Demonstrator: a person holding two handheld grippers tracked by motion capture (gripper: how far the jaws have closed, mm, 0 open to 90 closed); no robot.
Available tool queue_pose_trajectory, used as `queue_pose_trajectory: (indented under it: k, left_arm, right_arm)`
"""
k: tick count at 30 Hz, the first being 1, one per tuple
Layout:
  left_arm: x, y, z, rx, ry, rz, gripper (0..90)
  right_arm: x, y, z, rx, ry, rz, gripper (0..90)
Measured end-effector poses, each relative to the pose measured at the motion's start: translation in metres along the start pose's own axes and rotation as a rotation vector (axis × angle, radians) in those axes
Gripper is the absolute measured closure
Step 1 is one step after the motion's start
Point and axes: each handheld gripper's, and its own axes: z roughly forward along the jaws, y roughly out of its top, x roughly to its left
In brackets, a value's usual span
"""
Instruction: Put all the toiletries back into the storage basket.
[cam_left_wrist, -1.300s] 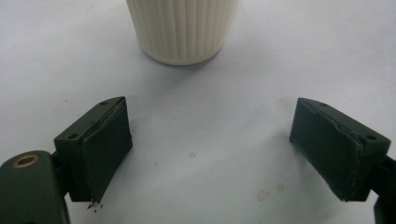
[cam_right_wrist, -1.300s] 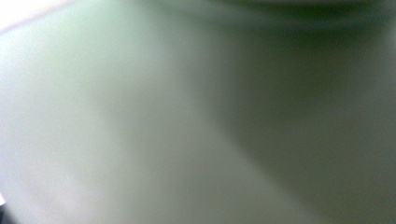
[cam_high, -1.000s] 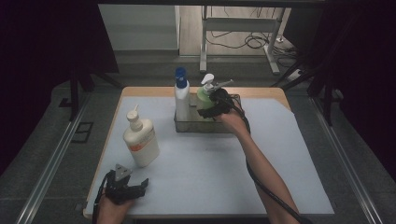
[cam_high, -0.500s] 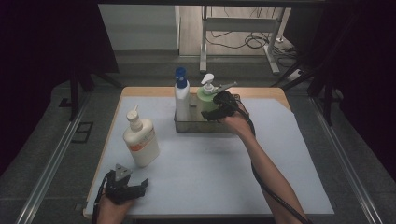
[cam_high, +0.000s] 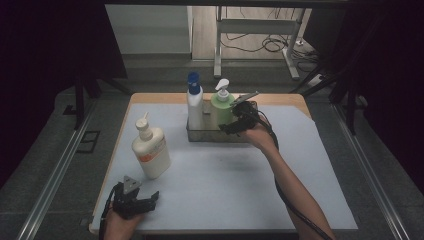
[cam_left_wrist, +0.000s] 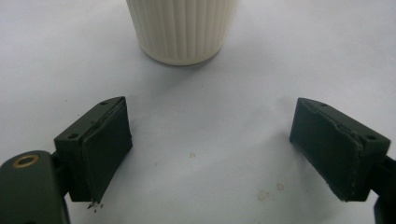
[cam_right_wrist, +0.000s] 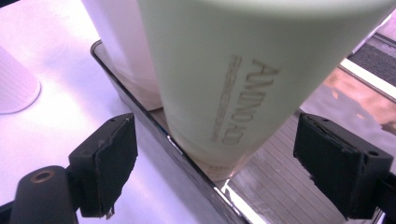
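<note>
Pale green bottle (cam_right_wrist: 243, 74) w/ white pump; cream ribbed bottle (cam_left_wrist: 182, 28); blue-capped white bottle (cam_high: 194, 102); black fingers (cam_right_wrist: 109, 165).

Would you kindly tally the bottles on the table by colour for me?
White with blue cap: 1, the spray bottle in the tray
Green: 1, the green pump bottle in the tray
Cream: 1, the cream pump bottle on the mat
Total: 3

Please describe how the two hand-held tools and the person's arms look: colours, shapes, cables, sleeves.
Both are black two-jaw tools. The left tool carries a grey three-cornered plate; its flat rectangular pads look worn, beside a brass-coloured rivet. A black cable trails from the right tool along the bare, sleeveless forearm.
</note>
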Motion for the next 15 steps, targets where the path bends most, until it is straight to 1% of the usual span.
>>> queue_pose_trajectory:
  k: [3,5,11,12,15]
  left_arm:
    - [0.000,0.000,0.000,-0.001,0.000,-0.001,12.2]
    - [0.000,0.000,0.000,-0.001,0.000,0.000,12.2]
    - [0.000,0.000,0.000,0.000,0.002,0.000,12.2]
    - [0.000,0.000,0.000,0.000,0.002,0.000,12.2]
    - [0.000,0.000,0.000,0.000,0.002,0.000,12.2]
  right_arm:
    - [0.000,-0.004,-0.003,0.008,0.009,-0.006,13.8]
    - [0.000,-0.006,-0.005,0.009,0.014,0.001,13.7]
    - [-0.001,-0.010,-0.008,0.007,0.026,-0.002,13.7]
    - [-0.001,-0.012,-0.009,0.016,0.034,0.002,13.5]
    - [-0.001,-0.014,-0.009,0.026,0.038,0.002,13.5]
